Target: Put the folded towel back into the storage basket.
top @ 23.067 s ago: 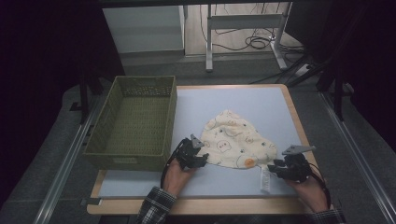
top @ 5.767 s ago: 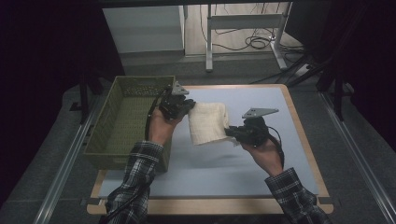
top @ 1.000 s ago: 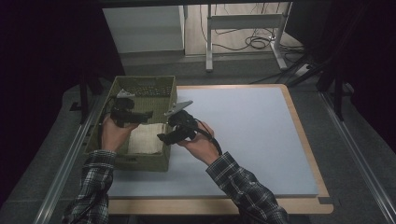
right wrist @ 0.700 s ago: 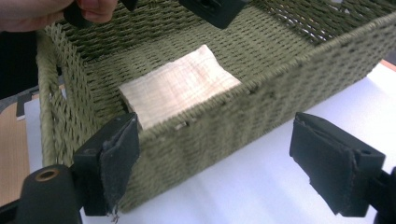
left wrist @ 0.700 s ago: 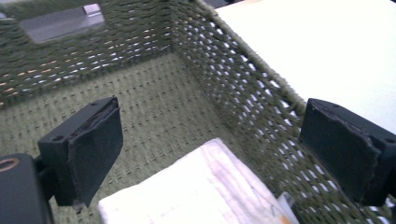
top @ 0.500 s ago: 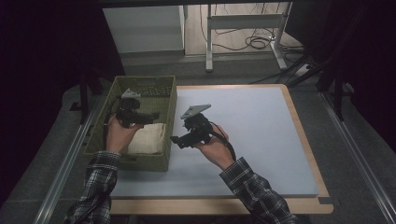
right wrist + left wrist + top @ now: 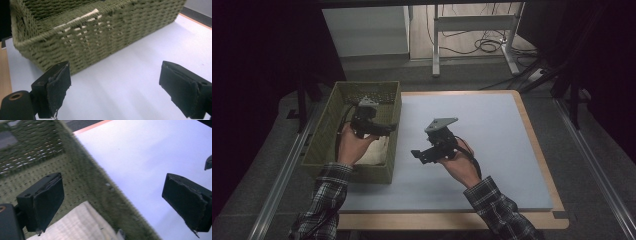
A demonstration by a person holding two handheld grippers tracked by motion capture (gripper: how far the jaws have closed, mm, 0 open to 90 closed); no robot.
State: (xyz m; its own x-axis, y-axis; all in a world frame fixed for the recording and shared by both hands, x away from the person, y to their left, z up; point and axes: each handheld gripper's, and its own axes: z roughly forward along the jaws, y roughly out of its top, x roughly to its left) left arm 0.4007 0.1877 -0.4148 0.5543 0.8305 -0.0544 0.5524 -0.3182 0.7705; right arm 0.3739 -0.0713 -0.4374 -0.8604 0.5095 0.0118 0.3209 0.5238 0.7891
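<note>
A folded cream cloth (image 7: 376,150) lies in the near end of the green woven basket (image 7: 343,95). My left gripper (image 7: 391,128) hovers over the basket, above the cloth. Its jaws are open after widening a little, with nothing between them. In the left gripper view the cloth (image 7: 80,225) shows below the left gripper (image 7: 117,202), beside the basket wall (image 7: 100,185). My right gripper (image 7: 418,155) hangs over the white mat (image 7: 492,135) just right of the basket. Its jaws have just been opening and hold nothing. The right gripper (image 7: 117,87) faces the basket's side (image 7: 100,37).
The white mat covers a wooden table (image 7: 542,150) and stretches right of the basket. A dark floor with metal rails (image 7: 282,175) surrounds the table. A white cabinet (image 7: 367,30) and a desk frame with cables (image 7: 477,30) stand behind.
My right gripper has drawn away from the basket, rightward over the mat. My left gripper has shifted right above the basket. The cloth stays in the basket.
</note>
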